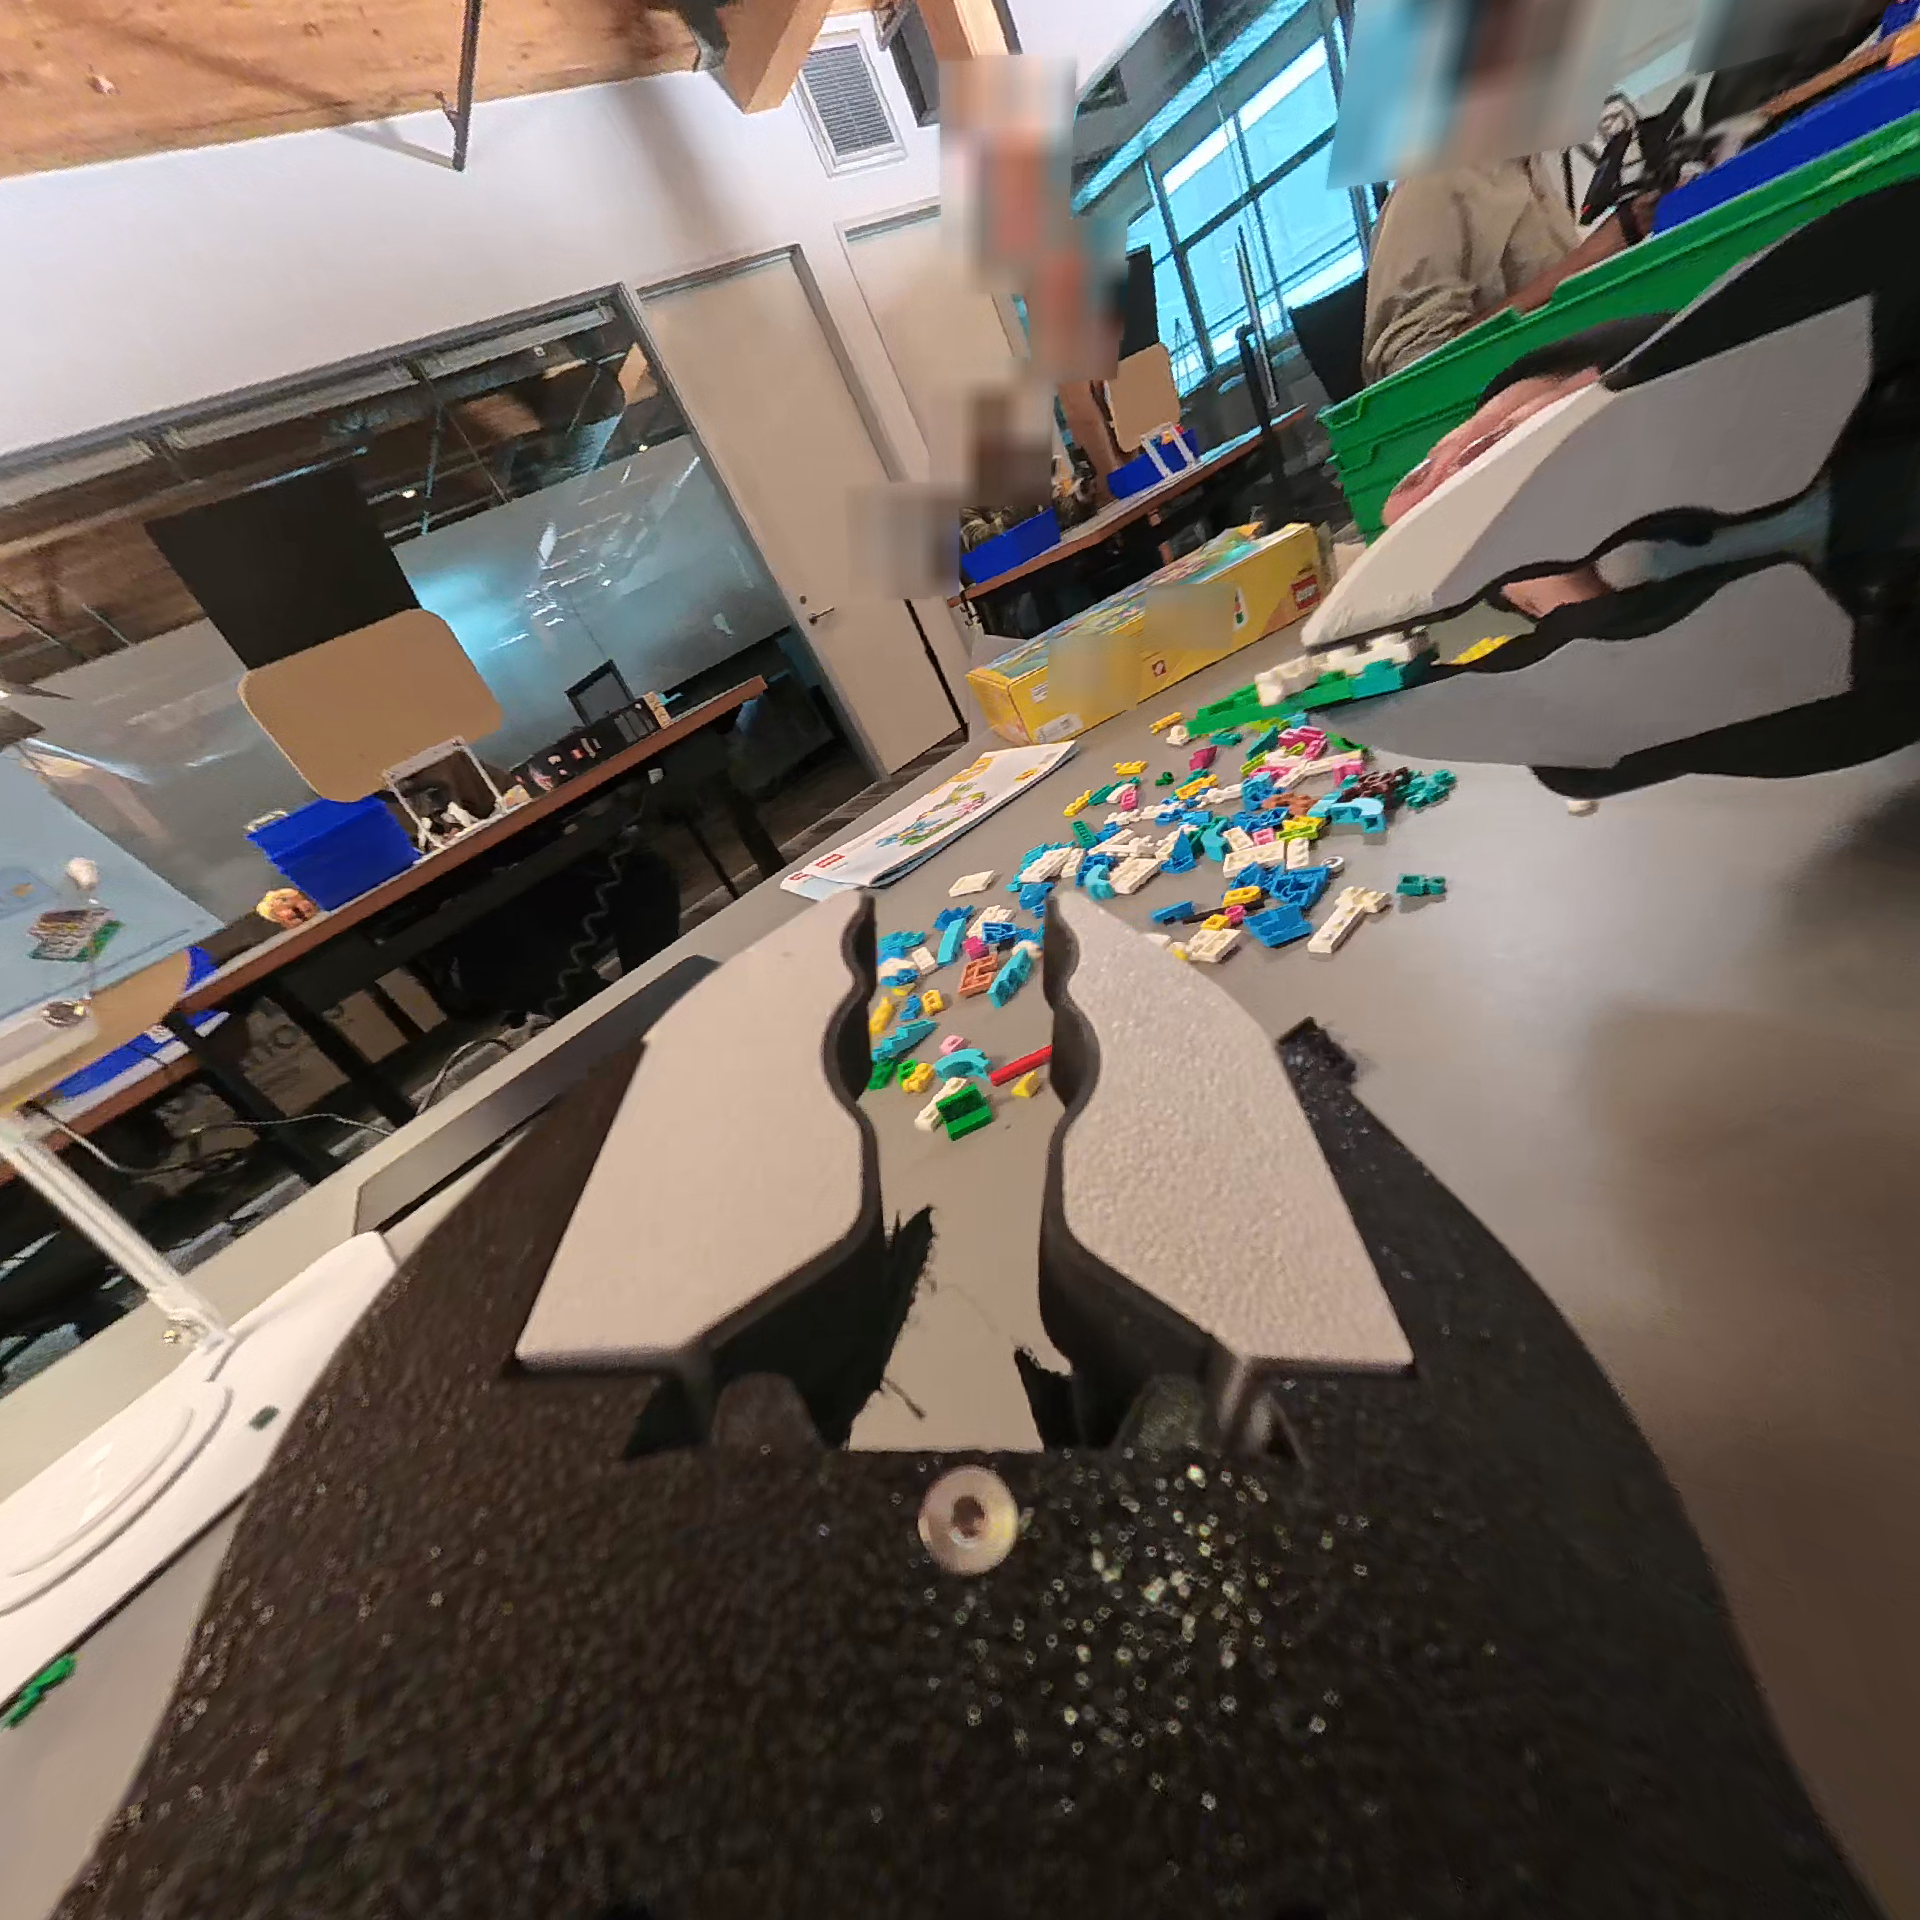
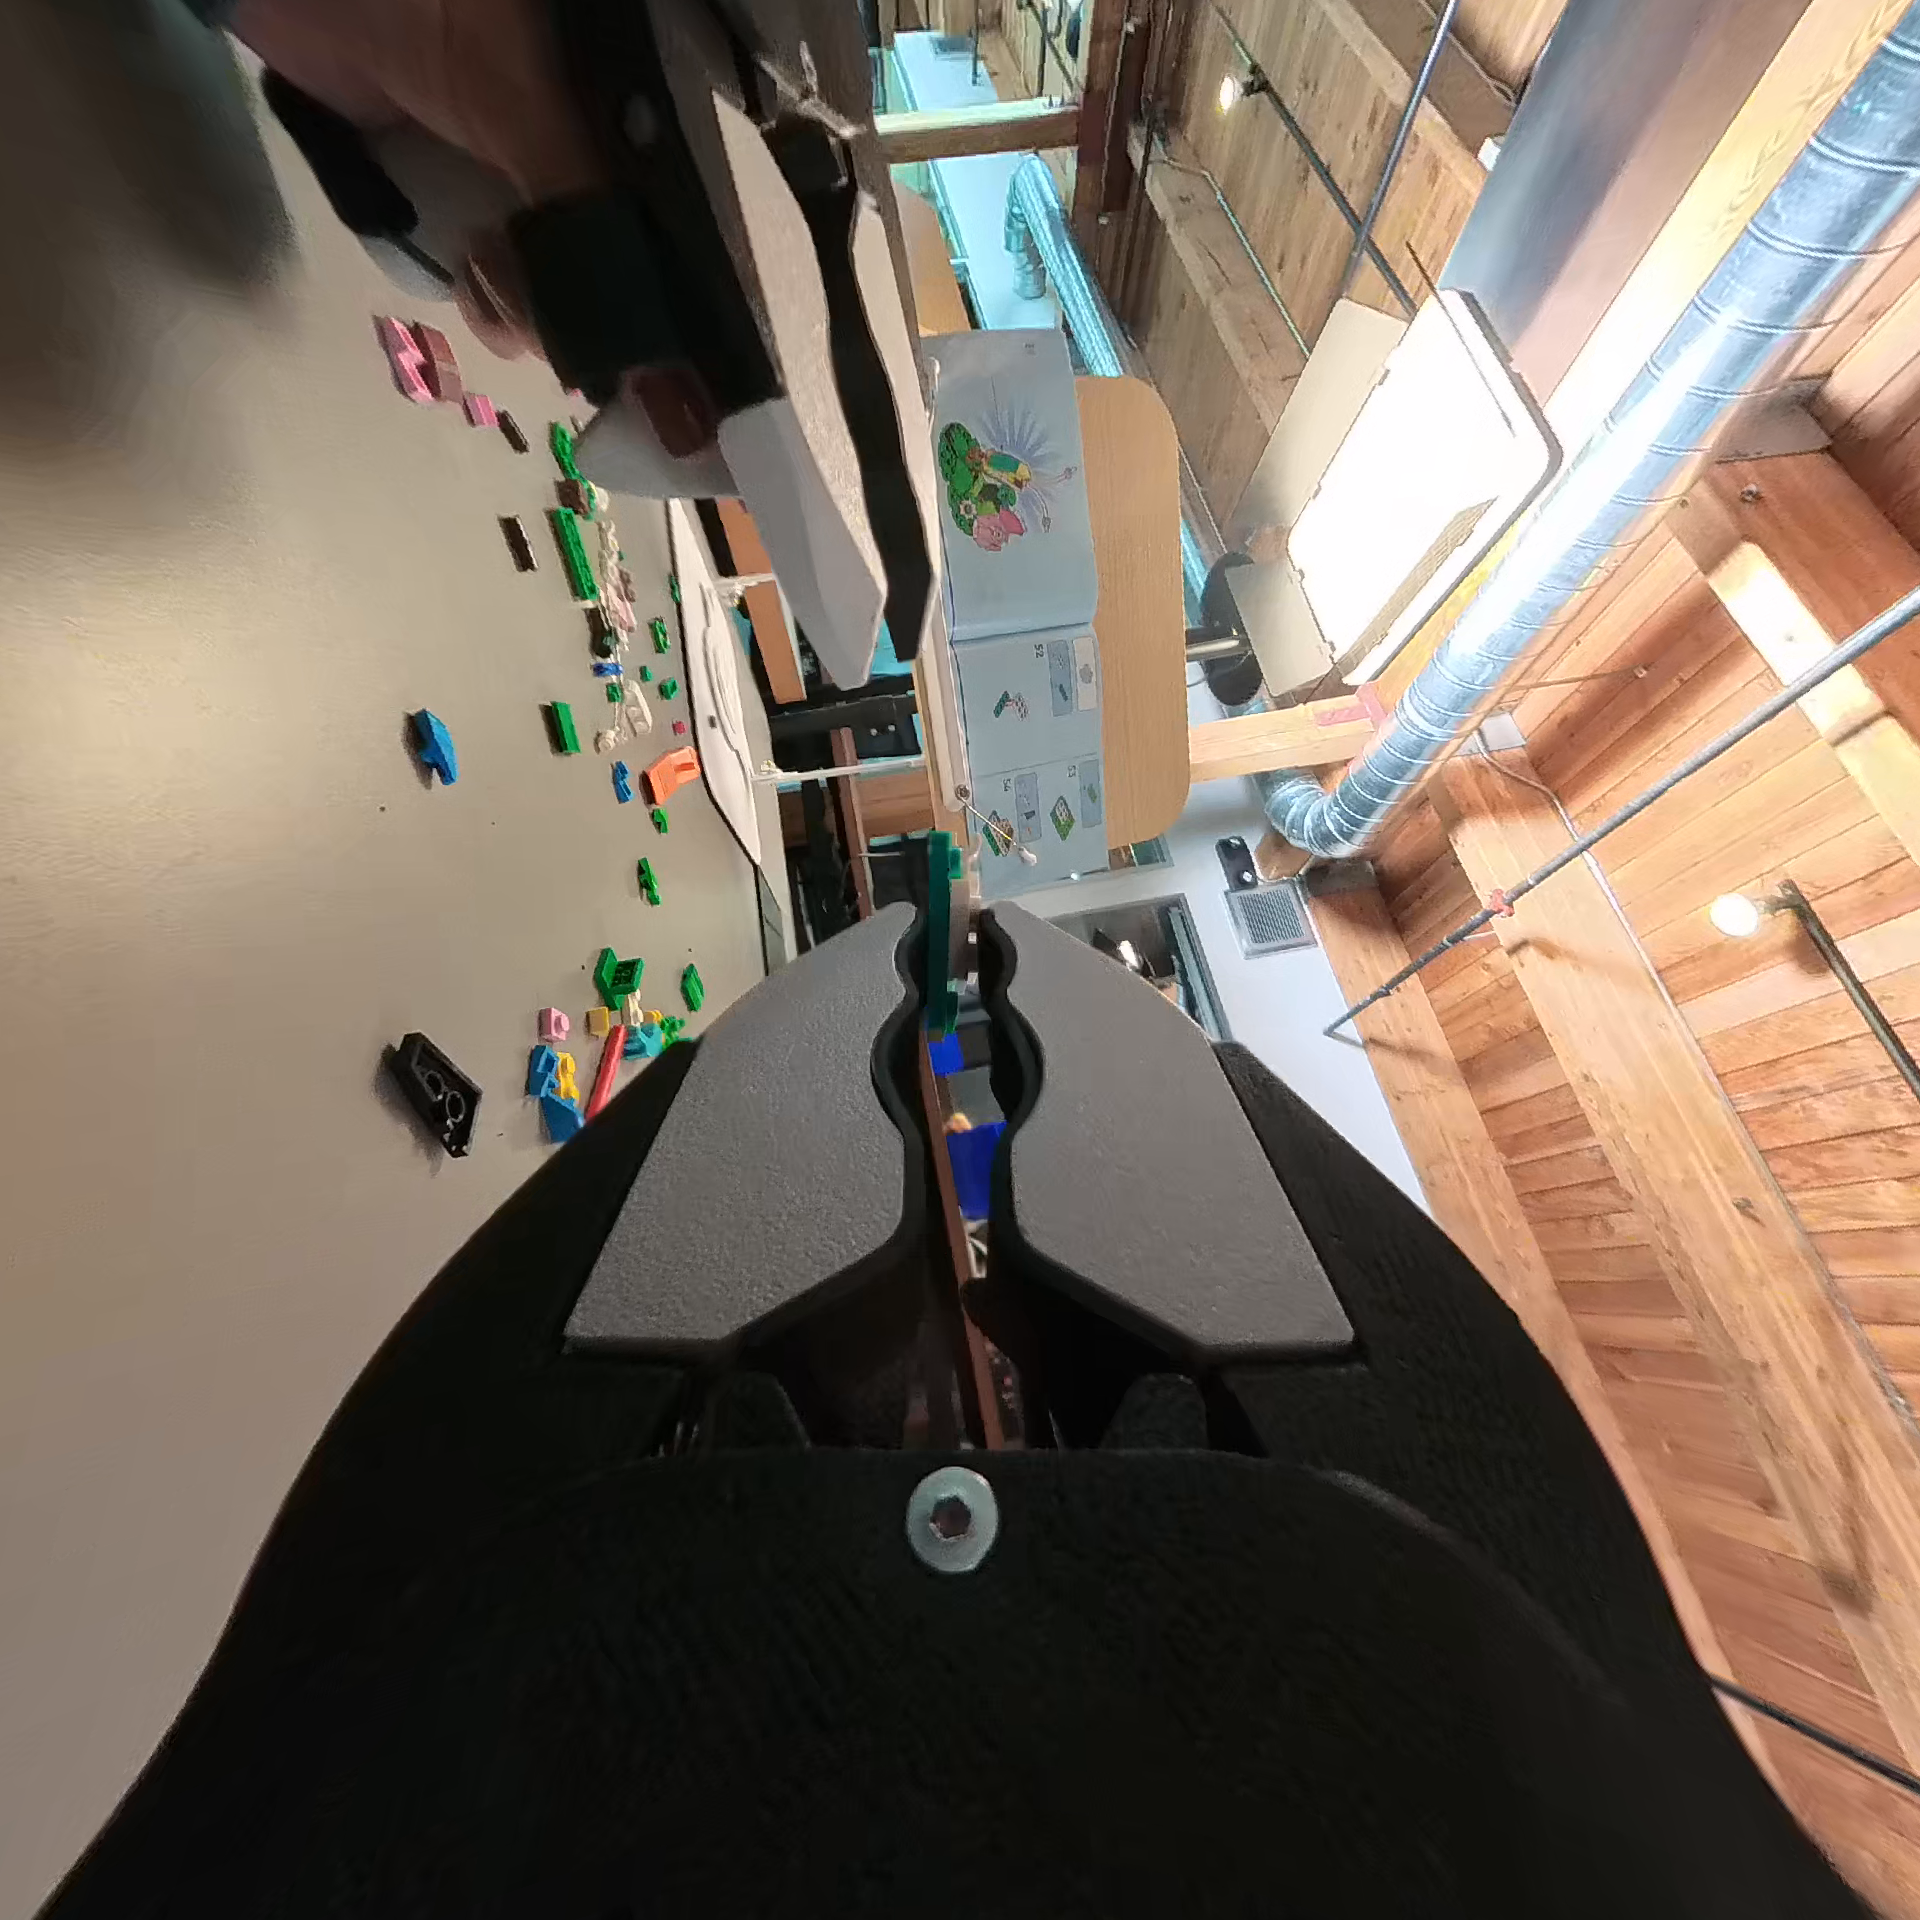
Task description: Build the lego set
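My left gripper (image 1: 961, 914) is open and empty, low over the grey table (image 1: 1610, 1091); small loose bricks (image 1: 951, 1081) lie on the table between its fingers. My right gripper (image 1: 1325, 660) comes in from the upper right, shut on a small flat assembly of green, teal and white bricks (image 1: 1340, 675). In the right wrist view, which is turned sideways, the right gripper (image 2: 951, 920) clamps this green assembly (image 2: 942, 935) on edge, and the left gripper (image 2: 888, 660) shows at the top. A big pile of loose bricks (image 1: 1226, 831) lies beyond the left gripper.
A yellow set box (image 1: 1143, 634) and an instruction booklet (image 1: 935, 821) lie at the table's far side. Green bins (image 1: 1558, 343) stand at the far right. A white stand base (image 1: 135, 1455) sits at the left; an open booklet (image 2: 1018, 623) hangs on it. More bricks (image 2: 582, 1049) are scattered about. Spacing between my two grippers at the tips: around 8 centimetres.
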The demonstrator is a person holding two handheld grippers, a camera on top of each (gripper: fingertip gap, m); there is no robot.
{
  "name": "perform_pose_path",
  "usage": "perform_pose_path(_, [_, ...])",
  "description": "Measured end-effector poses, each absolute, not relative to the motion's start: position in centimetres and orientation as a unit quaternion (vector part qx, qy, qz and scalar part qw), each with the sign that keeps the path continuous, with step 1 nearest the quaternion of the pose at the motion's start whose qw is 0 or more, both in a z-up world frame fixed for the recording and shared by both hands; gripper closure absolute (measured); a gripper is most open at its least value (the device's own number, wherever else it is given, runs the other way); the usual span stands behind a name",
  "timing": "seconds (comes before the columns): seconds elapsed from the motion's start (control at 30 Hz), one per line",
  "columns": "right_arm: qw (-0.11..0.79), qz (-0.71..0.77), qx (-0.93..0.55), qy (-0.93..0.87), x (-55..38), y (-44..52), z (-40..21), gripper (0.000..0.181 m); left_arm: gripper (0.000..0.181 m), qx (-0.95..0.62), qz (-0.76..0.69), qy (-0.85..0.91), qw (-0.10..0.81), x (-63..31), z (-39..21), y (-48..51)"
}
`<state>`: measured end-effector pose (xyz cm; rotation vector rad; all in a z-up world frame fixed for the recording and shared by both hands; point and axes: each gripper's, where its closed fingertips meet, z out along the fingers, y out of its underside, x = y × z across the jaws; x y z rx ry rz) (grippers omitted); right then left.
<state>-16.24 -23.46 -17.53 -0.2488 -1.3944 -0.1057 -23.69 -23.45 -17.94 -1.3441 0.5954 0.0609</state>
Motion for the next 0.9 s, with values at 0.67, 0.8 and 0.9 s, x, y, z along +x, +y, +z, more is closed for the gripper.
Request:
perform_pose_path(0.67, [0.701, 0.049, -0.11, -0.703, -16.5, -25.6, -19.5, 0.175, 0.154, -0.64, 0.031, 0.221, 0.735, -25.7, -18.1, -22.7])
perform_pose_path(0.8, [0.698, 0.027, -0.1, -0.709, -16.6, -25.6, -19.8, 0.175, 0.156, -0.643, 0.03, 0.222, 0.733, -25.7, -18.3, -22.6])
perform_pose_path(0.9, [0.695, 0.022, -0.092, -0.713, -16.8, -26.0, -20.0, 0.175, 0.163, -0.643, 0.021, 0.225, 0.732, -25.5, -18.3, -22.6])
